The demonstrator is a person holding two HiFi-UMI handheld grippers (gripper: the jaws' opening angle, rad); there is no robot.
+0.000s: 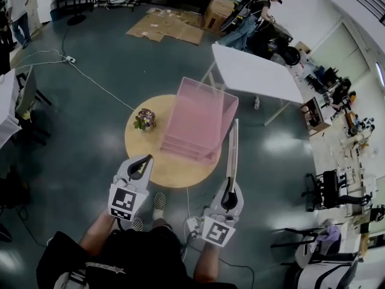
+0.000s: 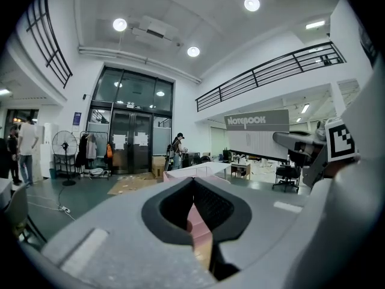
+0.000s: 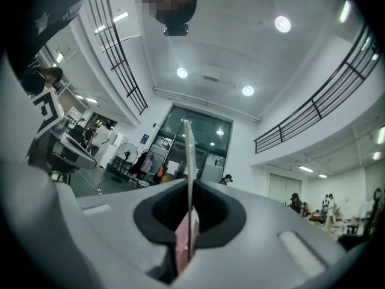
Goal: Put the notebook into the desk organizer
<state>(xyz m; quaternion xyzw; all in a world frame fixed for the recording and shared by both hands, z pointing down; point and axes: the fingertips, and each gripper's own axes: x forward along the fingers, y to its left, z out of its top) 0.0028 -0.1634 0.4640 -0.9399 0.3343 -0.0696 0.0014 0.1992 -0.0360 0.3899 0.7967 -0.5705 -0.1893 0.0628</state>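
The pink organizer (image 1: 194, 120) stands on a round wooden desk (image 1: 174, 171), towards the desk's far right side. A small pot of flowers (image 1: 144, 120) sits on the same desk just to the left of the organizer, apart from it.

The notebook (image 1: 232, 152) is not in the organizer. It is up in the air just off the organizer's right side, seen edge-on from the head view as a thin pale strip that runs from the right tool (image 1: 229, 191) up alongside the organizer's right wall. Whether it touches that wall cannot be told. The right tool is closed tight on the notebook's near end. In the right gripper view the dark pads of the right tool (image 3: 188, 214) press on both faces of the notebook (image 3: 187, 155), which stands upright between them as a narrow blade.

The left tool (image 1: 146, 159) hangs over the near left edge of the desk, short of the organizer's front left corner and touching nothing. In the left gripper view its pads (image 2: 212, 205) meet at the tips with nothing between them, and the pink of the organizer (image 2: 197, 220) shows through the gap behind them. That view also catches the notebook's grey cover (image 2: 257, 120), off to the right of the organizer.

Beyond the organizer stands a white folding table (image 1: 255, 74). Further back, flattened cardboard (image 1: 166, 26) lies on the floor, and a person (image 1: 252, 17) bends over near a box.
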